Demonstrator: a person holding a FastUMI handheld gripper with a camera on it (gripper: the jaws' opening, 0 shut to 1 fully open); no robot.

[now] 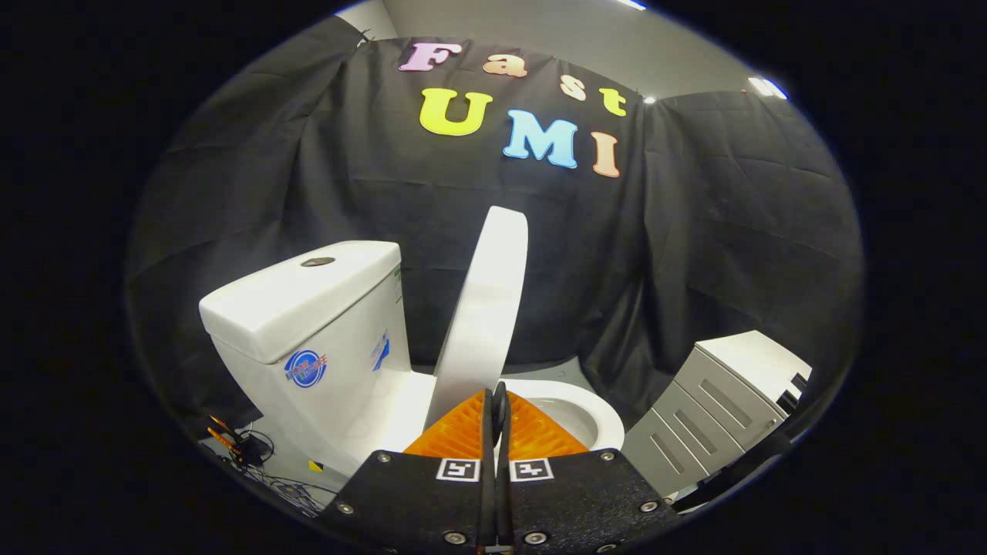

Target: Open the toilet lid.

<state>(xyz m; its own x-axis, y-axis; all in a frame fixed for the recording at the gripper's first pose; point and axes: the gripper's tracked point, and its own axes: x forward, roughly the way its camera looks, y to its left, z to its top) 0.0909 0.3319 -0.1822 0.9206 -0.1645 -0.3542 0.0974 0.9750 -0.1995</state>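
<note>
Gripper (pixel 494 401): two orange ribbed fingers (pixel 455 432) on black bodies w/ square markers. Fingers pressed together, only a thin dark seam btwn them; nothing visibly caught in the seam. Tips sit right at the lower edge of the raised lid, whether touching it or just short, cannot tell.

Toilet lid (pixel 486 308): white, raised, standing near upright, seen almost edge-on. Rises from just ahead of the fingertips and leans slightly to the right toward its top end. Stands clear of the tank, dark cloth visible in the gap btwn them.

Toilet bowl (pixel 574 412): white, open, rim and inner basin visible just beyond the right-hand finger, to the right of the lid's base.

Tank (pixel 308 308): white, left of lid, round flush button (pixel 318 261) on top, blue round sticker on side.

Cabinet (pixel 717 408): grey, slotted drawer fronts, white top, right of bowl, well apart from fingers.

Cables (pixel 254 455): tangle on floor at foot of tank, left of gripper body.

Backdrop: black cloth wall behind everything.
</note>
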